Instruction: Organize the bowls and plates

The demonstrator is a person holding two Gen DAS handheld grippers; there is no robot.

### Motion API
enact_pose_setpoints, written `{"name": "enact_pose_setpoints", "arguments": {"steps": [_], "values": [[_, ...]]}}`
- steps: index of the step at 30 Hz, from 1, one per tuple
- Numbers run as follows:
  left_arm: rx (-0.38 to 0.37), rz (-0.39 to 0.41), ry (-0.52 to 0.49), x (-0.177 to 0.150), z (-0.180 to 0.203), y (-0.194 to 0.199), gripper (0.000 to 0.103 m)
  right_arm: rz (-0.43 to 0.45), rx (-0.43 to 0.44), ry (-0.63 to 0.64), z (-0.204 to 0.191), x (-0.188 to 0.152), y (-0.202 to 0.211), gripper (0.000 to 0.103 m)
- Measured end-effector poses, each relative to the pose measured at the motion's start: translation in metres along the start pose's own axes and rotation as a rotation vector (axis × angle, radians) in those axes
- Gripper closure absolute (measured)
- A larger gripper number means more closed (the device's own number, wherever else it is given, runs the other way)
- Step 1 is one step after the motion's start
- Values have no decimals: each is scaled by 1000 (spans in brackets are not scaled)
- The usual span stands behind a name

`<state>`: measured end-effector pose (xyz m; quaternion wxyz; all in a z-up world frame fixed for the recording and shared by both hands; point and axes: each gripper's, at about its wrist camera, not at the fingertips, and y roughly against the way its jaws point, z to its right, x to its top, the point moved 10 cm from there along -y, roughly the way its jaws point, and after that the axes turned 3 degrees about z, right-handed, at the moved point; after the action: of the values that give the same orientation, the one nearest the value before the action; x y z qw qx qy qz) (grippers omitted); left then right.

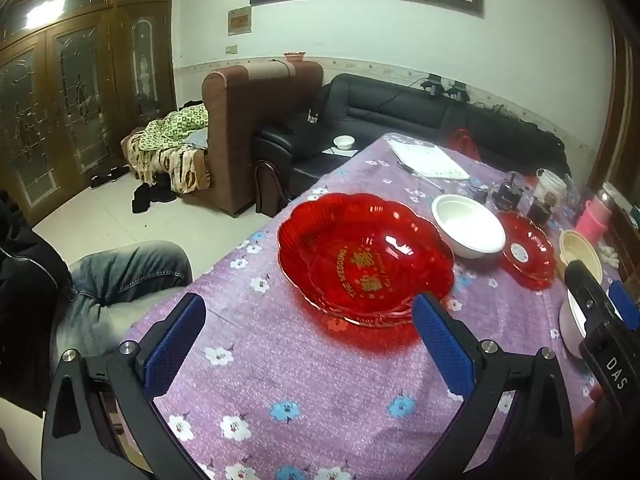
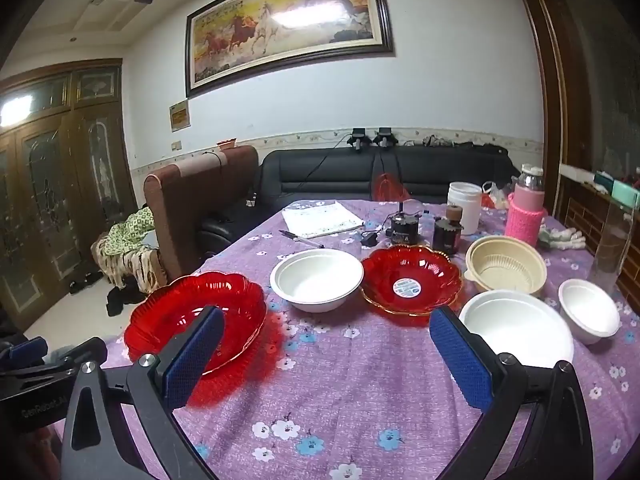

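A large red scalloped plate (image 1: pixel 366 258) (image 2: pixel 196 320) lies on the purple flowered tablecloth. My left gripper (image 1: pixel 308 336) is open and empty just short of its near rim. A white bowl (image 1: pixel 468 226) (image 2: pixel 316 278) and a small red plate (image 1: pixel 528 250) (image 2: pixel 412 280) sit beyond. A cream bowl (image 2: pixel 506 264), a wide white bowl (image 2: pixel 520 326) and a small white bowl (image 2: pixel 590 312) stand to the right. My right gripper (image 2: pixel 328 356) is open and empty over the cloth, near the wide white bowl; it shows in the left wrist view (image 1: pixel 600 300).
At the table's far end lie papers (image 2: pixel 322 218), a pen (image 2: pixel 302 240), dark small devices (image 2: pixel 404 230), a white jar (image 2: pixel 464 206) and a pink-sleeved bottle (image 2: pixel 526 216). A person's jeans-clad knee (image 1: pixel 120 276) is at the table's left edge. Sofas stand behind.
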<state>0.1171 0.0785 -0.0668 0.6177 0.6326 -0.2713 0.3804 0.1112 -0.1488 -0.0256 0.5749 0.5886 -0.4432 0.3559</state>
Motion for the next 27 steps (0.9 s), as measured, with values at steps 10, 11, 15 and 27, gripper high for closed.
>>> {"name": "enact_pose_setpoints", "arguments": {"steps": [10, 11, 15, 27], "values": [[25, 1, 12, 12, -12, -12, 0, -52, 5, -25, -6, -3, -20, 1], [26, 2, 12, 13, -13, -13, 0, -47, 3, -23, -7, -2, -22, 1], [46, 15, 5, 19, -16, -19, 0, -76, 11, -49, -8, -4, -31, 1], [82, 133, 24, 26, -22, -39, 0, -85, -7, -67, -3, -11, -40, 1]]}}
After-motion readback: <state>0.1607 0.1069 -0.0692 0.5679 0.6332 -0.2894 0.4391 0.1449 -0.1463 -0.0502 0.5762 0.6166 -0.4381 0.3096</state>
